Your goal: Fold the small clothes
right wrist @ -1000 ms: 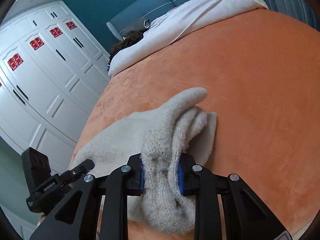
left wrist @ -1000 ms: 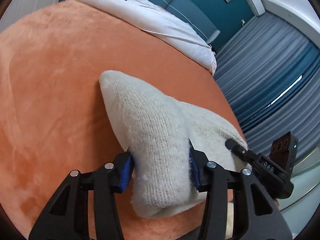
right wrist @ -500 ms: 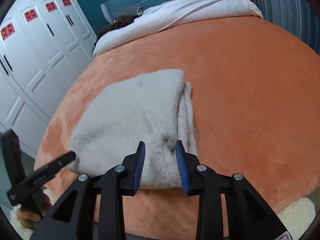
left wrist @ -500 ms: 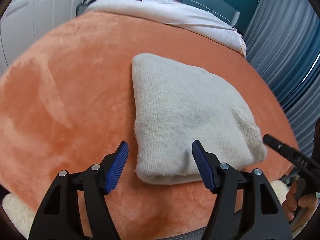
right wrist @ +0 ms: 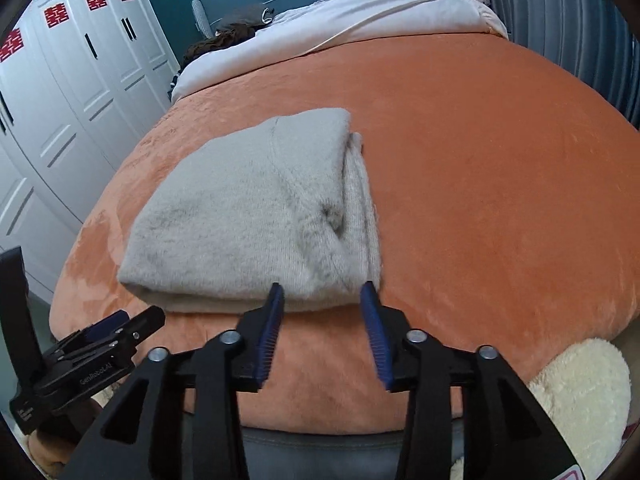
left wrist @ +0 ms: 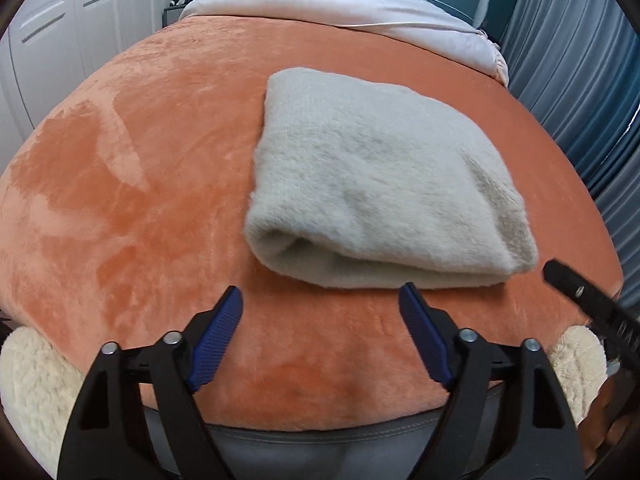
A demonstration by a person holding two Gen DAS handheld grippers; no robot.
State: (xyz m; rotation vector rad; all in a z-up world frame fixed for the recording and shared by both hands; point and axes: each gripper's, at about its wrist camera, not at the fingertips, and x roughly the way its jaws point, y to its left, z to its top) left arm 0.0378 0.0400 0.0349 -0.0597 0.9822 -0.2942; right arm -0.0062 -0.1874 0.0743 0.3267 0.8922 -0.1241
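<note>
A pale grey fuzzy knit garment point(left wrist: 372, 176) lies folded into a thick rectangle on the orange blanket point(left wrist: 132, 184). It also shows in the right wrist view point(right wrist: 248, 212), with a knit layer sticking out along its right edge. My left gripper point(left wrist: 320, 300) is open and empty, just short of the garment's near fold. My right gripper point(right wrist: 322, 296) is open and empty, its tips at the garment's near right corner, holding nothing. The left gripper also shows in the right wrist view point(right wrist: 120, 324) at the lower left.
The orange blanket point(right wrist: 480, 168) covers a bed with white bedding point(left wrist: 360, 8) and dark clothes point(right wrist: 228, 36) at the far end. White wardrobe doors point(right wrist: 60, 92) stand on the left, grey curtains point(left wrist: 580, 92) on the right. Cream fleece point(right wrist: 580, 392) hangs at the near edge.
Both grippers have let go of the garment and opened. They pulled back toward the near edge of the bed, leaving the garment folded flat on the blanket.
</note>
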